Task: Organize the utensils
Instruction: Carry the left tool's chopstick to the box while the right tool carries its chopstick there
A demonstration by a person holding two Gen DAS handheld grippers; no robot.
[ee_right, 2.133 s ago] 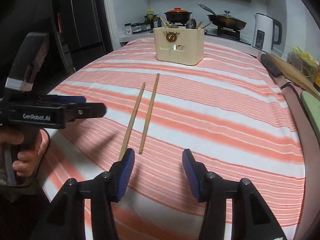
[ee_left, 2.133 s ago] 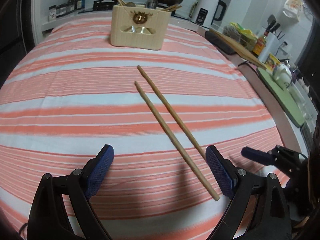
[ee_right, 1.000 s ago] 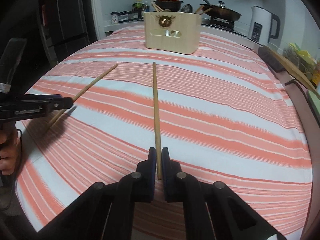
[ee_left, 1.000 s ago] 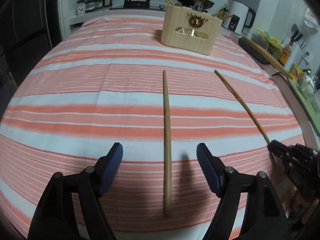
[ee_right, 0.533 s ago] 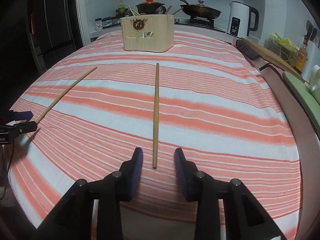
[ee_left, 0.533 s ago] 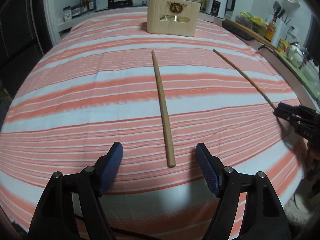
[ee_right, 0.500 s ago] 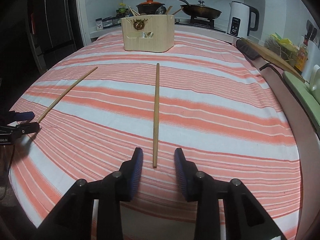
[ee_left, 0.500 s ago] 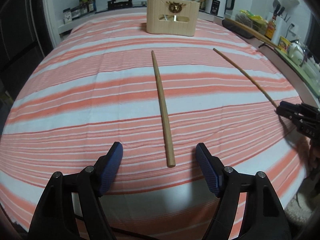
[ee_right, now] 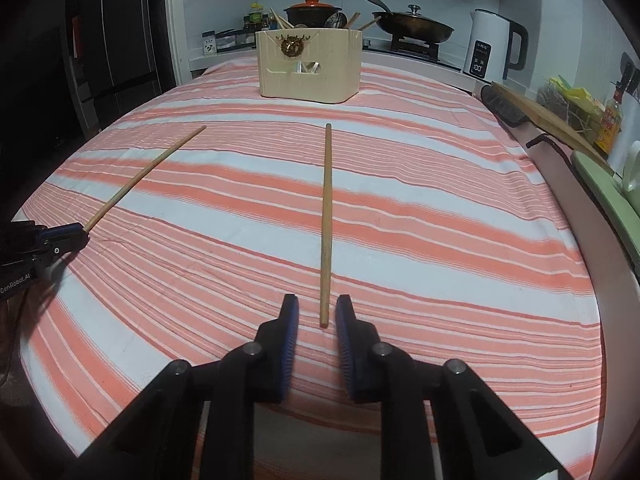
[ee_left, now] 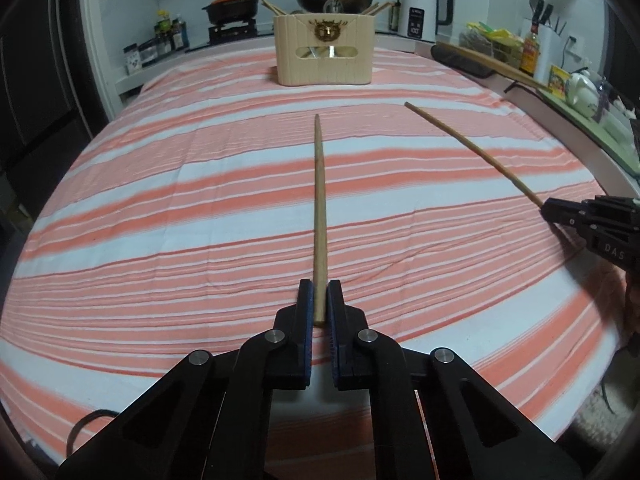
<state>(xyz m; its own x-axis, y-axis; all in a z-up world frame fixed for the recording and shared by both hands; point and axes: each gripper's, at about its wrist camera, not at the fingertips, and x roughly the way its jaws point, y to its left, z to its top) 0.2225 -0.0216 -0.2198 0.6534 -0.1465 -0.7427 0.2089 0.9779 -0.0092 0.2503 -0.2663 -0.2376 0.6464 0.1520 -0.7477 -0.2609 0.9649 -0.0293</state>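
Two long wooden chopsticks lie apart on the striped tablecloth. My left gripper [ee_left: 319,304] is shut on the thick end of the left chopstick [ee_left: 320,208], which points at the wooden utensil holder [ee_left: 325,50]. My right gripper [ee_right: 317,312] is open, its blue pads either side of the near end of the right chopstick [ee_right: 326,216], not touching it. The right chopstick also shows in the left wrist view [ee_left: 472,152], and the left chopstick in the right wrist view [ee_right: 144,176]. The holder [ee_right: 310,66] has several utensils in it.
The red and white striped tablecloth [ee_left: 160,200] covers the table. Behind the holder is a stove with a red pot [ee_right: 312,10] and a wok [ee_right: 412,24]. A white kettle [ee_right: 494,44] stands at the back right. A cutting board [ee_right: 544,116] and bottles line the right counter.
My left gripper has moved forward and shut on the end of the left chopstick. My right gripper stays partly open around the end of the right chopstick.
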